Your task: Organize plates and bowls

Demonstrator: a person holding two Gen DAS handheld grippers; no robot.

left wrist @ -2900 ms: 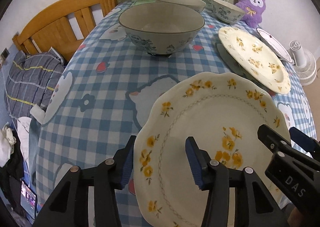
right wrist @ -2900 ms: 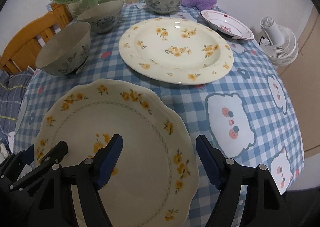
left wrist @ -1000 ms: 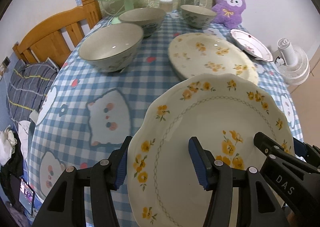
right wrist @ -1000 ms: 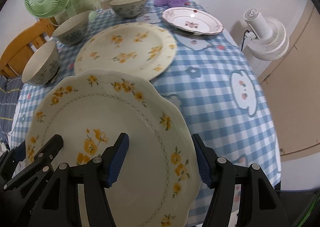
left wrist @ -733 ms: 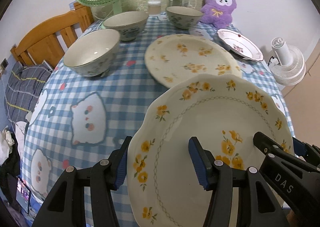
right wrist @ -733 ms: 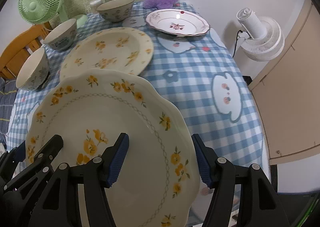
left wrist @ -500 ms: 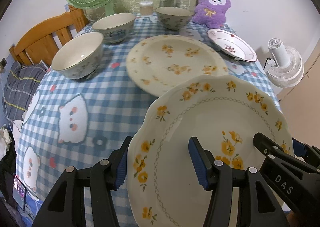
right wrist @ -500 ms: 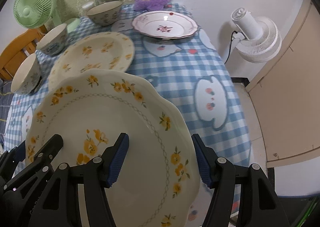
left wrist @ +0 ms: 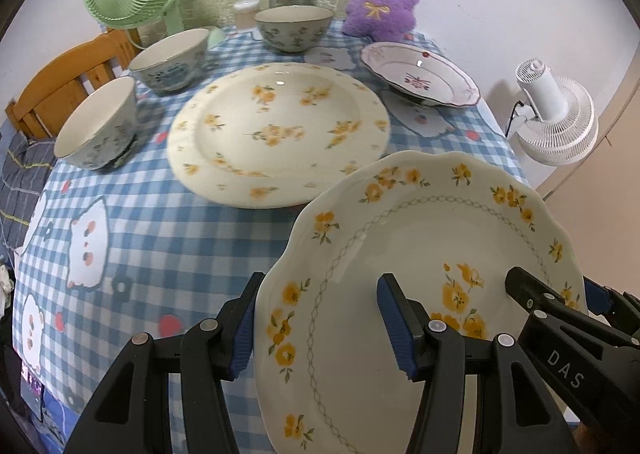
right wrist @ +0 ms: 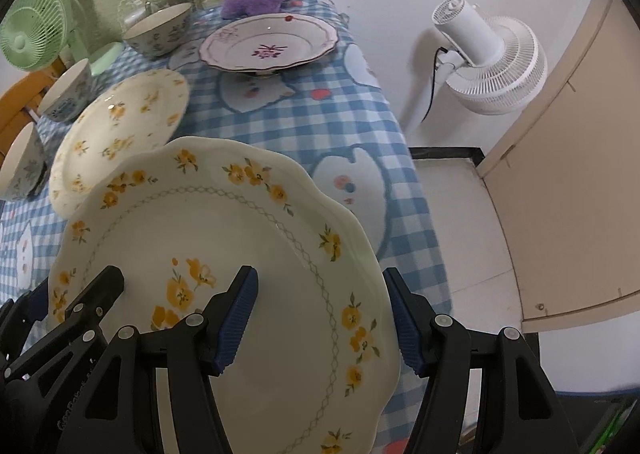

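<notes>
Over checkered tablecloth [left wrist: 168, 246], scalloped cream plate [left wrist: 420, 238] with yellow flowers, rim apparently clamped by left gripper [left wrist: 320, 324] and right gripper [right wrist: 320, 314].

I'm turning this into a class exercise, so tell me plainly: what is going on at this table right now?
A person is tidying crockery with two handheld grippers. The left gripper and the right gripper each straddle an opposite edge of one scalloped plate with yellow flowers, holding it tilted above the checked tablecloth. A larger round floral plate lies just beyond it. A pink-rimmed plate and three bowls sit separately on the table, not yet stacked.
</notes>
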